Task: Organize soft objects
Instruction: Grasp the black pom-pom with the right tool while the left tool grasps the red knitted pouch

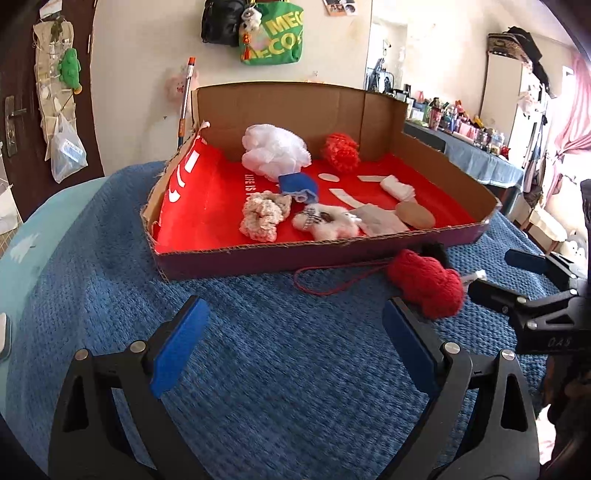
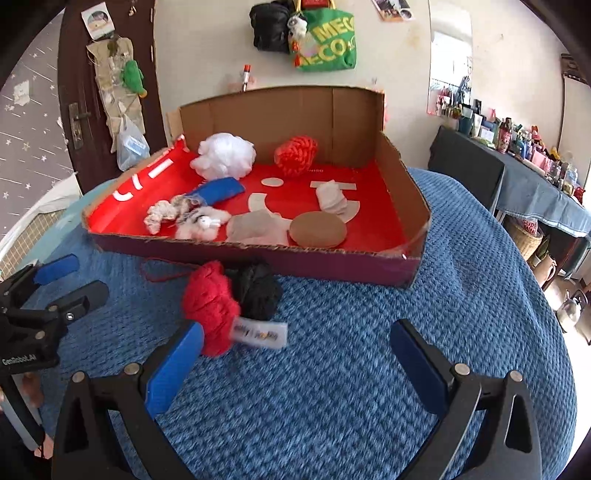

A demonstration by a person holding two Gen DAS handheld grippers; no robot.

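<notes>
A shallow cardboard box [image 1: 332, 254] [image 2: 258, 254] with a red lining stands on a blue blanket. Inside lie a white puff [image 1: 275, 151] [image 2: 225, 153], an orange-red knit ball [image 1: 340, 150] [image 2: 296, 153], a blue pouch [image 1: 298, 186] [image 2: 219, 192], a pale scrunchie [image 1: 262, 218] [image 2: 160, 214], a small plush [image 1: 328, 221] [image 2: 201, 225], a folded white cloth [image 1: 397, 186] [image 2: 330, 201] and a tan round pad [image 1: 415, 216] [image 2: 318, 229]. In front of the box lie a red knit item [image 1: 428, 282] [image 2: 212, 299] with a white tag and red cord, and a black item [image 2: 258, 288]. My left gripper [image 1: 295, 339] is open over bare blanket. My right gripper [image 2: 295, 354] is open, its left finger beside the red item.
A round blue blanket [image 1: 258, 350] [image 2: 369, 350] covers the surface, dropping off at its edges. A door [image 1: 14, 110] is at left, hung bags [image 1: 273, 33] [image 2: 325, 40] on the wall behind, and a cluttered side table [image 1: 476, 147] [image 2: 535, 173] at right.
</notes>
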